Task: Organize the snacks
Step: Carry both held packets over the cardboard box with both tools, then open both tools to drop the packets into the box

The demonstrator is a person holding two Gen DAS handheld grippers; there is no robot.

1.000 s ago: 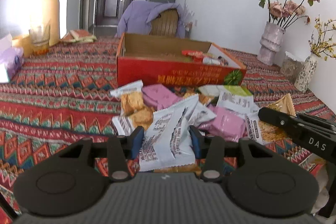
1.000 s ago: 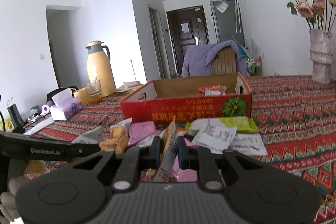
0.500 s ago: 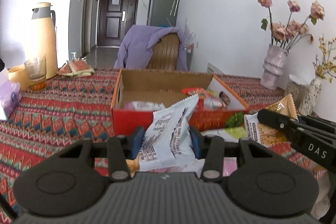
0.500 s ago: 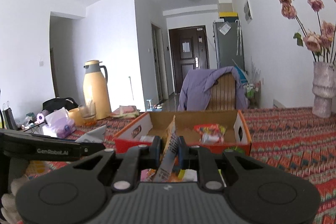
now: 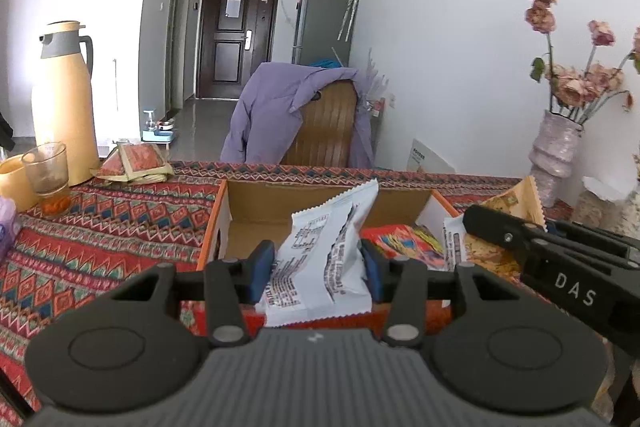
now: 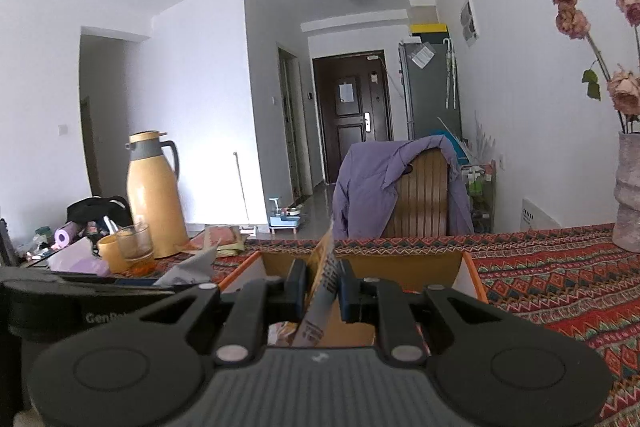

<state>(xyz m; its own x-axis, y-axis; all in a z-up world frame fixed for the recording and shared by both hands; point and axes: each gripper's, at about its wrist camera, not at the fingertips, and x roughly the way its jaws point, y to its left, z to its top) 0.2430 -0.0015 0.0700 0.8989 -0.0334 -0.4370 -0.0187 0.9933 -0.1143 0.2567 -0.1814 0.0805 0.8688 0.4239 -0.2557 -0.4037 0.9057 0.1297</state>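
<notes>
My left gripper [image 5: 318, 273] is shut on a white snack packet [image 5: 324, 259] with dark print, held upright over the near wall of the open cardboard box [image 5: 248, 203]. Red and yellow snack bags [image 5: 404, 241] lie inside the box. My right gripper [image 6: 323, 293] is shut on a thin orange-and-white snack packet [image 6: 322, 291], seen edge-on, above the same box [image 6: 474, 281]. In the left wrist view the right gripper [image 5: 500, 231] comes in from the right with that orange packet [image 5: 516, 203]. In the right wrist view the left gripper's body [image 6: 80, 297] shows at the left.
A yellow thermos jug [image 5: 64, 107], a glass [image 5: 48, 173] and a yellow cup [image 5: 12, 179] stand at the left of the patterned tablecloth [image 5: 100, 227]. A vase of dried flowers [image 5: 554, 151] stands at the right. Behind the table is a chair with a purple jacket [image 5: 288, 115].
Both grippers have risen and moved forward from the snack pile to over the box, each keeping its packet. The pile on the cloth has dropped out of view.
</notes>
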